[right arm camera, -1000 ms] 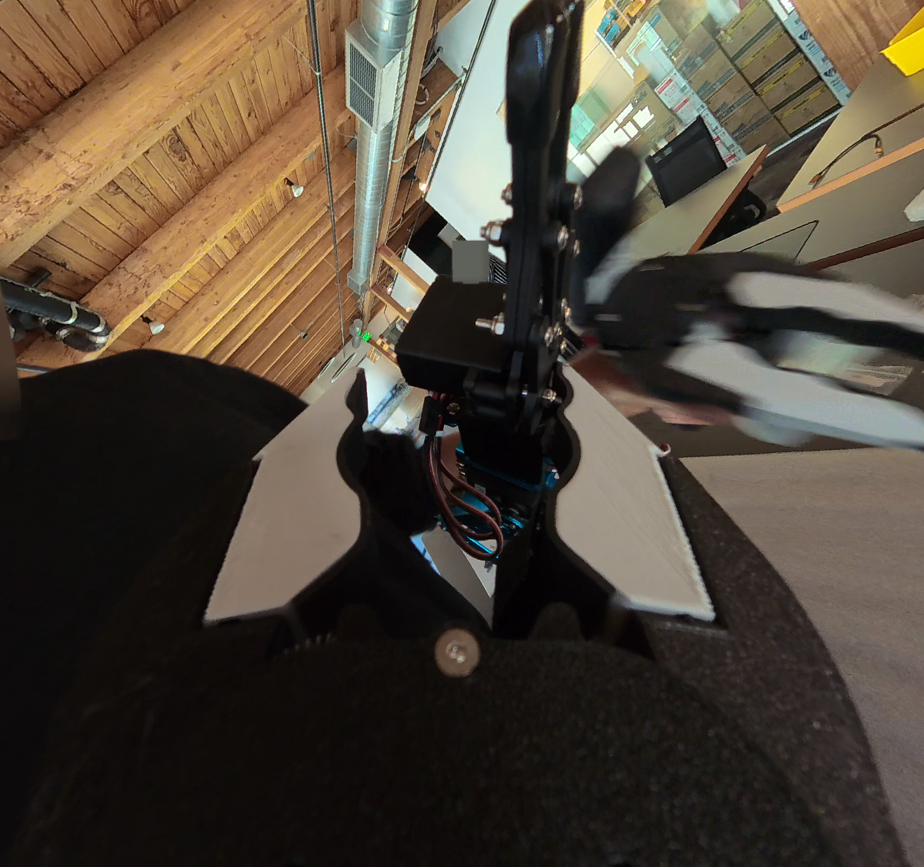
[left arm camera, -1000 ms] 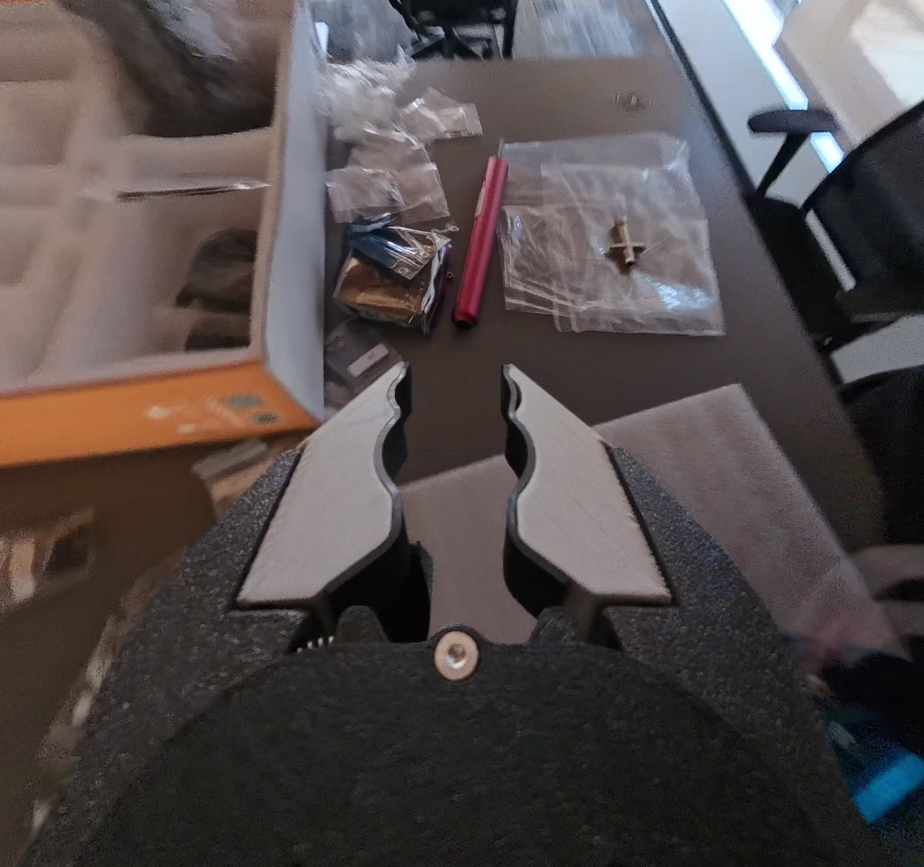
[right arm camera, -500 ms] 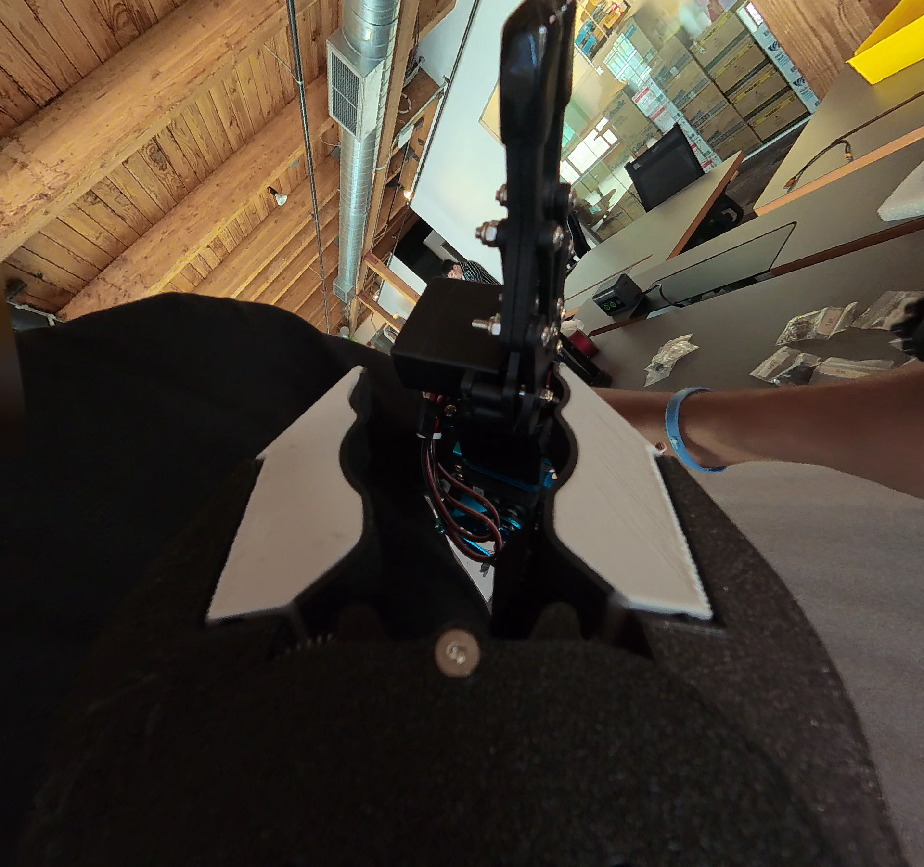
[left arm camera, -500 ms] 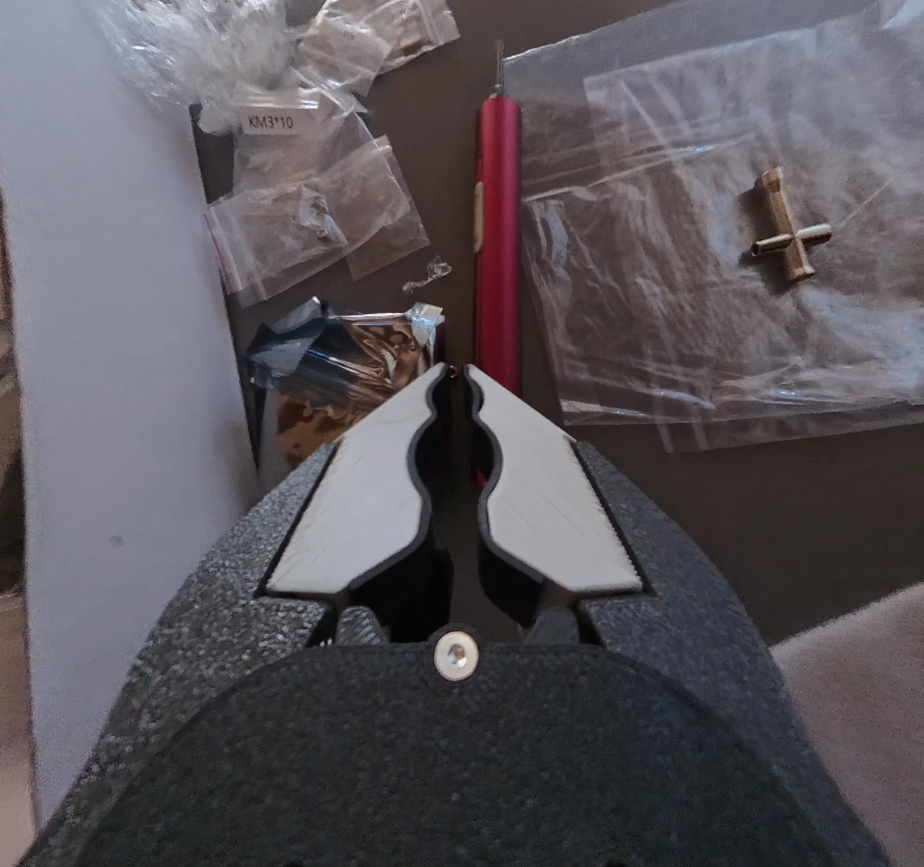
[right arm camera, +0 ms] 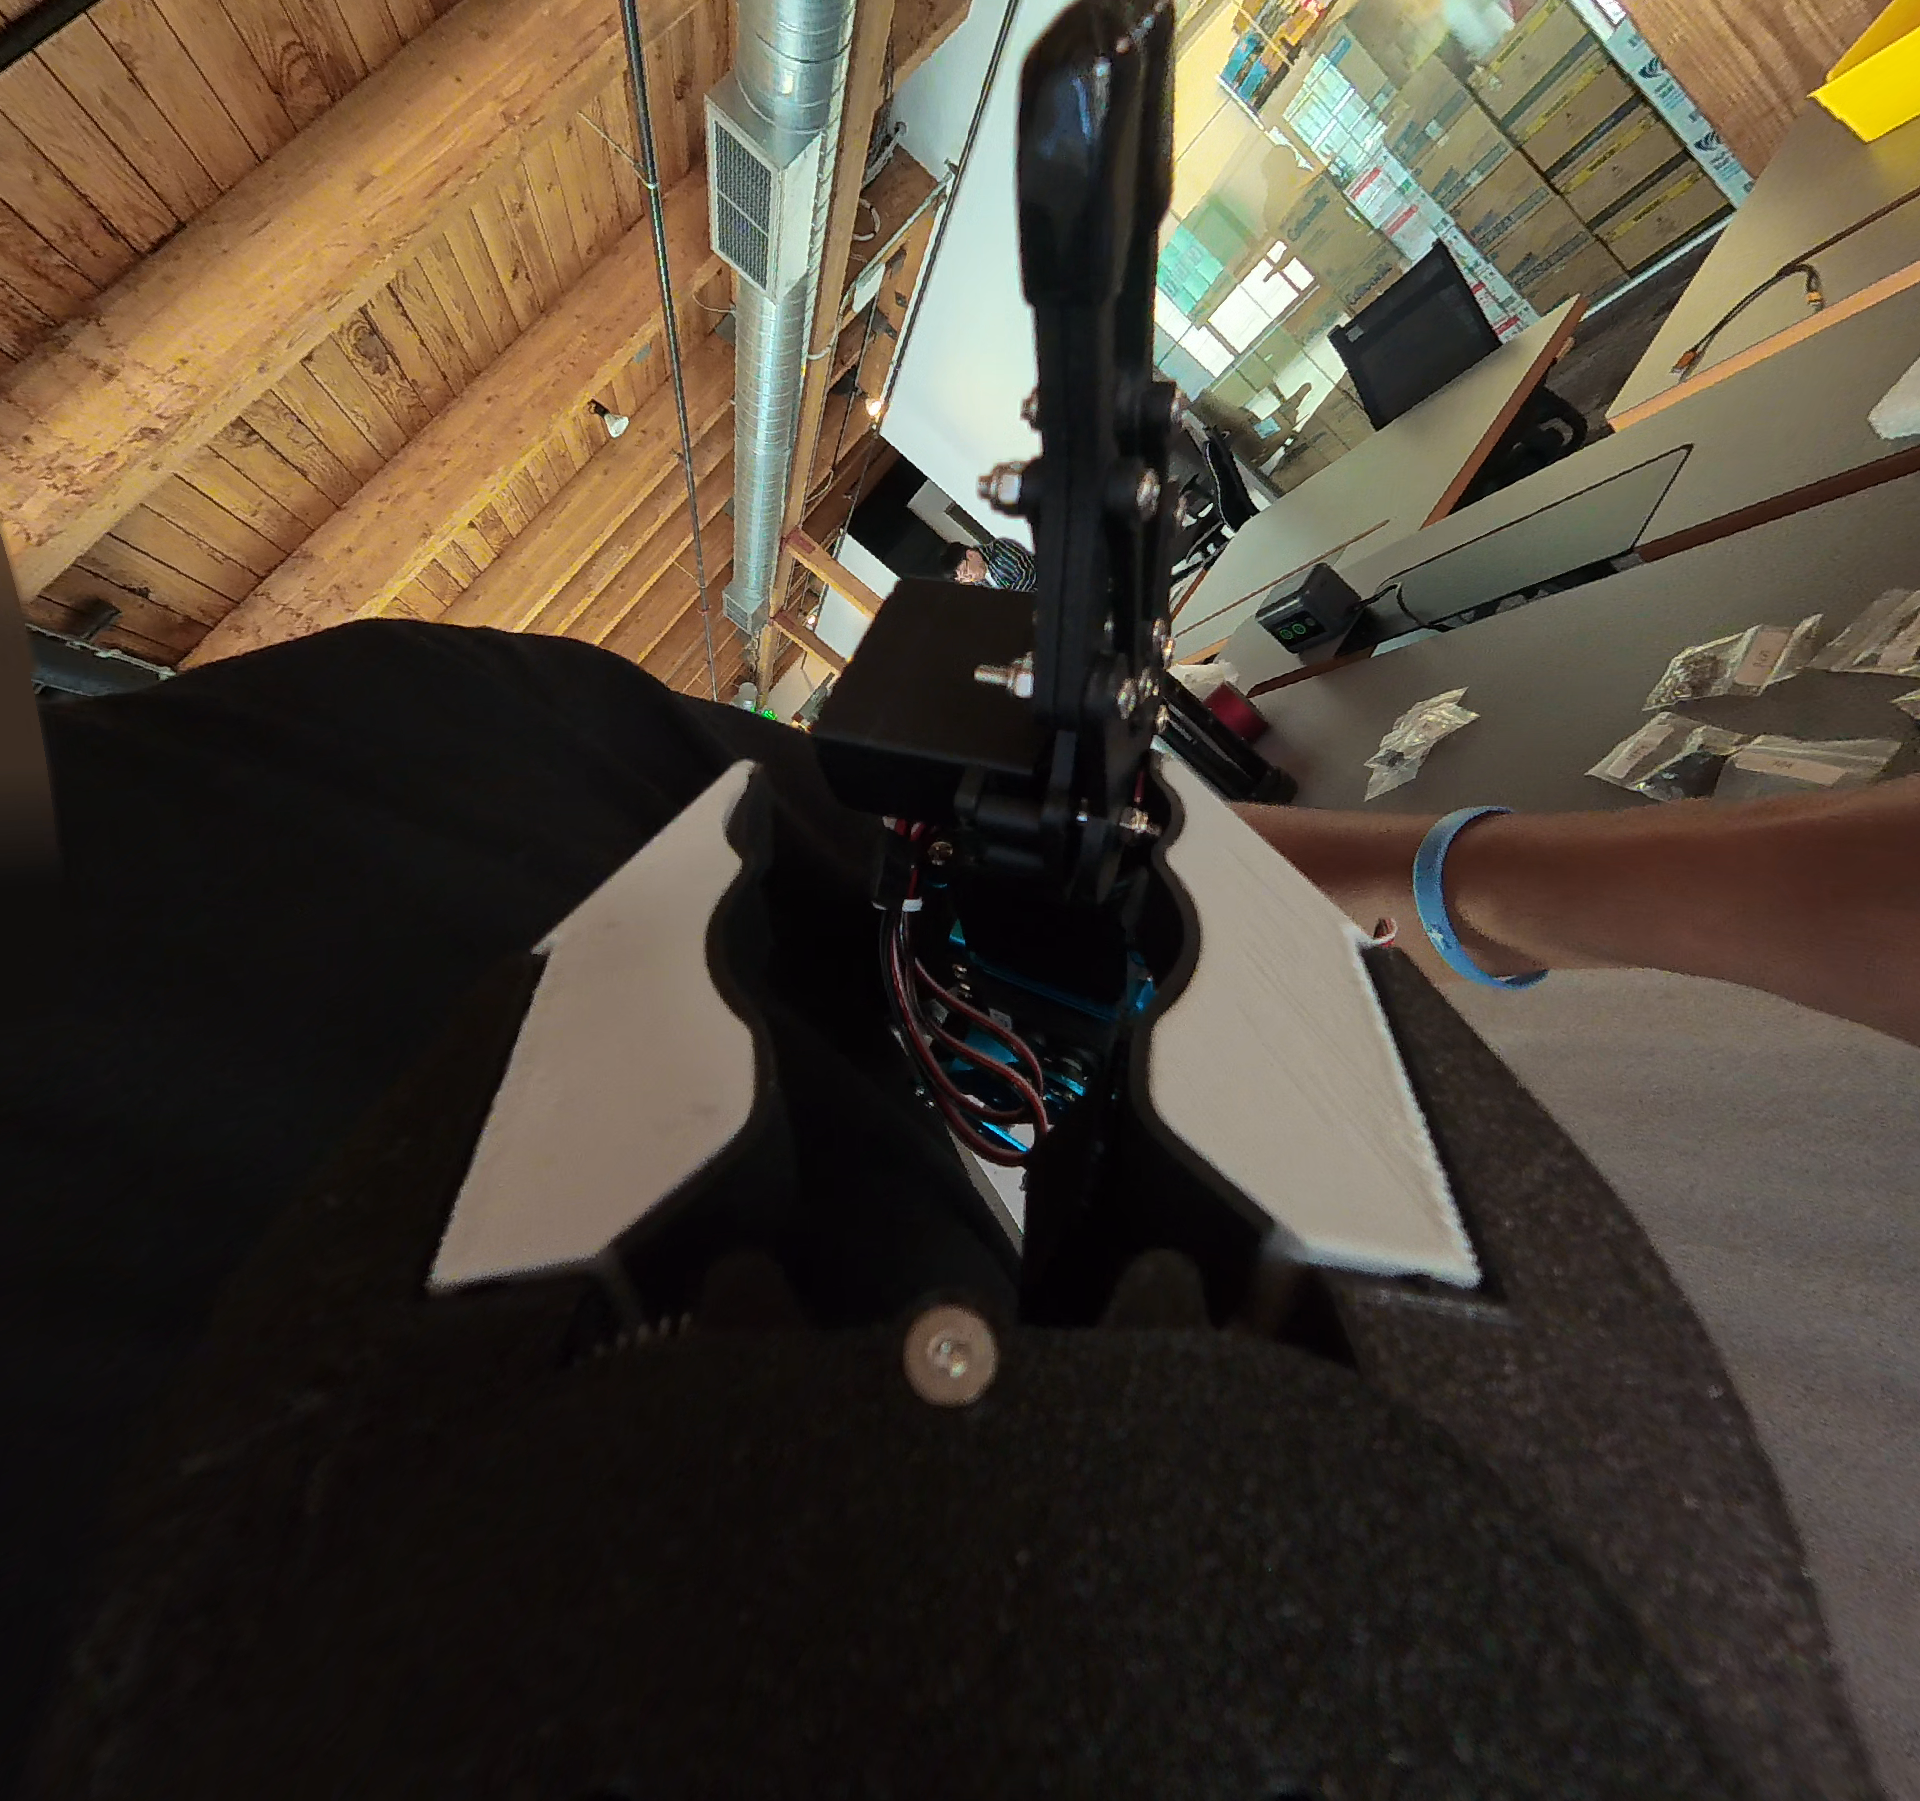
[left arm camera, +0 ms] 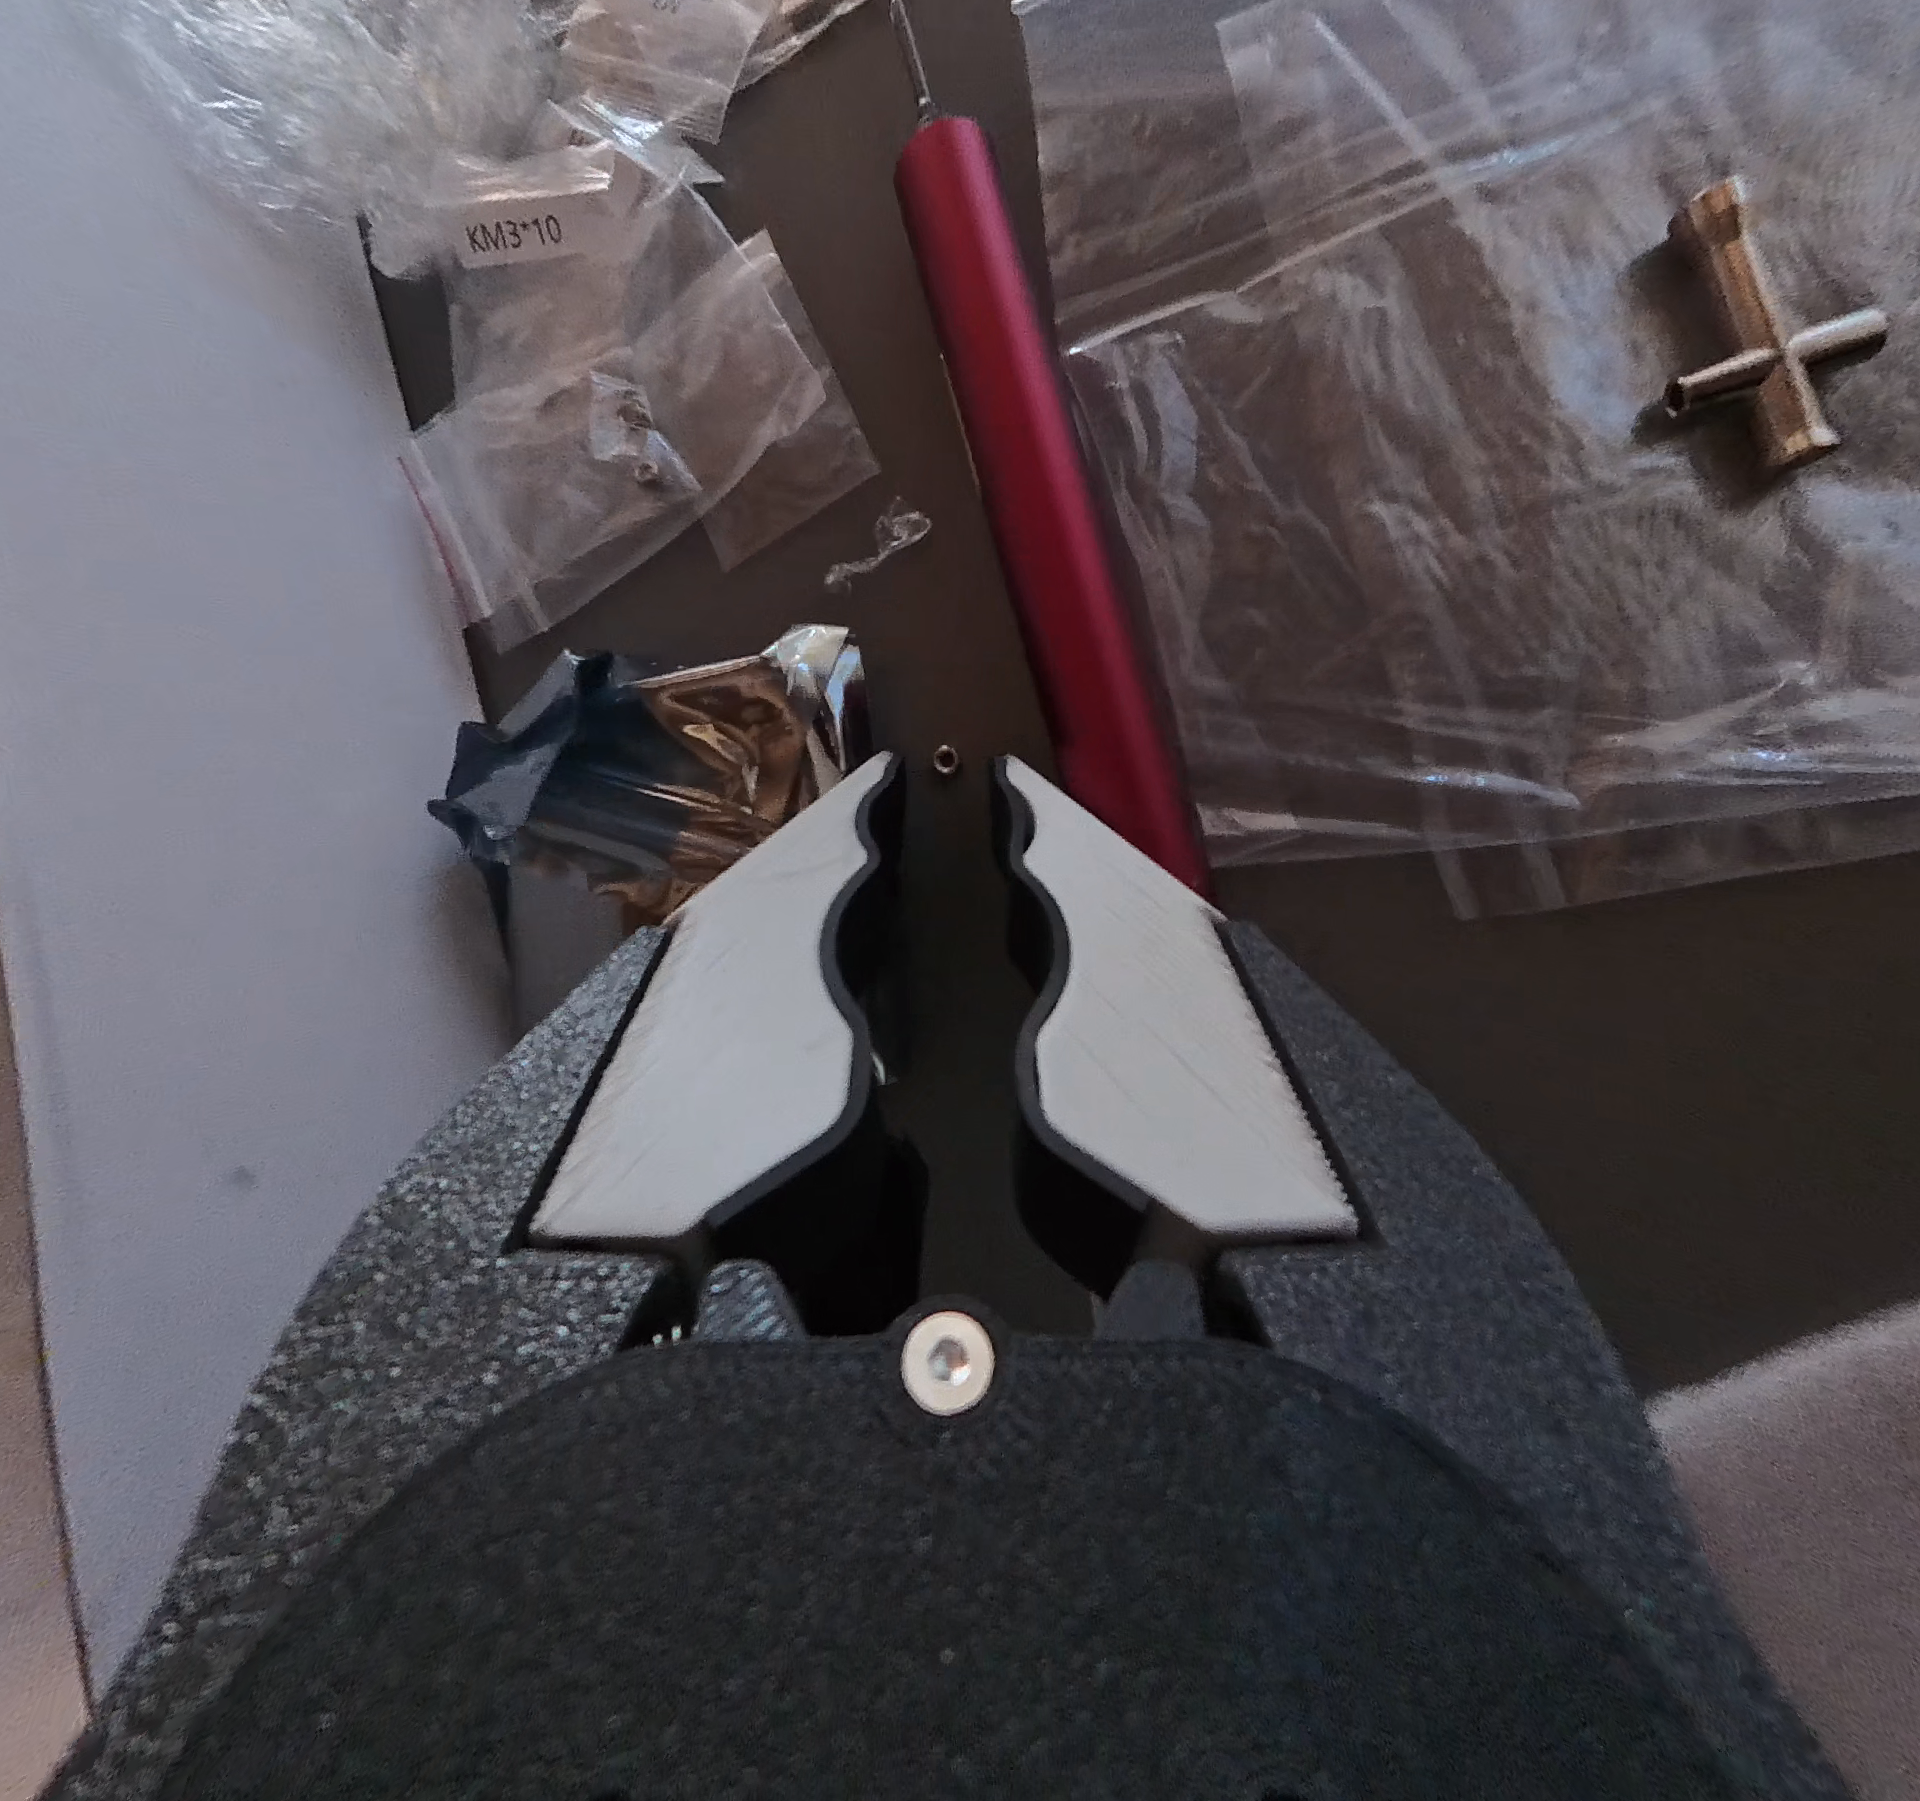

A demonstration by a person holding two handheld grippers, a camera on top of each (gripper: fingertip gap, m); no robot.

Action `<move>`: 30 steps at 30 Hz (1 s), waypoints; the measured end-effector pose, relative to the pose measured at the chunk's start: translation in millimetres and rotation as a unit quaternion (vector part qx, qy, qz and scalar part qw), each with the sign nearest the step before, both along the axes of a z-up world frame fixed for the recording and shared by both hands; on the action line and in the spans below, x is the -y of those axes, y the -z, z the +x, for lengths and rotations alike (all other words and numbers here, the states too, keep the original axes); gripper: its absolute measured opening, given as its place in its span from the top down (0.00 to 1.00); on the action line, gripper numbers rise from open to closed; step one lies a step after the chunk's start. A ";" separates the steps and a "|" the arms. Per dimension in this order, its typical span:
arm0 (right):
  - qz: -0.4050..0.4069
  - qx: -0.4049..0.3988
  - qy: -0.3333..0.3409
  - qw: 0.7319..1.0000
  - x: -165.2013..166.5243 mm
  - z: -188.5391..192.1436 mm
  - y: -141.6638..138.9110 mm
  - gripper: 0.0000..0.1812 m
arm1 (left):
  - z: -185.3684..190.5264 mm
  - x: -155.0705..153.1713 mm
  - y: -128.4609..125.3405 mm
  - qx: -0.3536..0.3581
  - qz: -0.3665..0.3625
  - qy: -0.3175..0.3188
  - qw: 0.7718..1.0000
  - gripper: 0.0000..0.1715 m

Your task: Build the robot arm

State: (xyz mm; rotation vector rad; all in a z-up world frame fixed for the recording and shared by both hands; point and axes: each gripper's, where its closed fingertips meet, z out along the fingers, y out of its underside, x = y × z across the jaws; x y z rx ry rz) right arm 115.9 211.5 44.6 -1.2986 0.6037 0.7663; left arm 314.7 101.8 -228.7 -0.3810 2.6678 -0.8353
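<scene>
Left gripper (left arm camera: 945, 775), slightly parted and empty, hovers over a tiny nut (left arm camera: 945, 759) beside the red screwdriver (left arm camera: 1023, 463); right gripper (right arm camera: 956, 795) clamps a black mechanical assembly (right arm camera: 1086, 463) upright.

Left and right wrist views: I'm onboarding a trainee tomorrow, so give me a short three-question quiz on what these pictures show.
1. True or false: the left gripper is clamped on the red screwdriver.
2. Multiple choice: what does the right gripper hold? A) a clear bag B) a black jointed mechanism with red wires C) nothing
3. Fill in: the brass cross-shaped tool lies on a clear plastic ____.

Key
1. False: its fingers stand slightly apart with nothing between them, a small metal nut on the table just past the tips.
2. B: the black jointed mechanism.
3. bag
</scene>
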 end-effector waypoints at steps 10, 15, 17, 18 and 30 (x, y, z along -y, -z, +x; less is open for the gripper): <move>0.003 -0.002 -0.004 1.000 -1.1 1.7 0.2 0.62 | -3.8 4.6 2.2 -0.075 -0.020 0.021 0.997 0.96; 0.007 -0.005 -0.007 1.000 -2.2 2.2 -0.1 0.62 | -2.6 3.9 2.4 -0.109 -0.031 0.014 0.993 0.94; 0.005 -0.004 -0.007 1.000 -2.1 2.5 0.1 0.62 | 0.3 2.3 1.9 -0.104 -0.022 0.010 0.994 0.90; 0.004 -0.004 -0.007 1.000 -1.8 2.4 0.2 0.62 | 0.6 2.8 2.0 -0.107 -0.019 0.011 0.994 0.90; 0.006 -0.004 -0.011 1.000 -0.5 2.5 0.8 0.62 | -0.1 6.9 3.1 -0.117 -0.004 0.014 0.993 0.94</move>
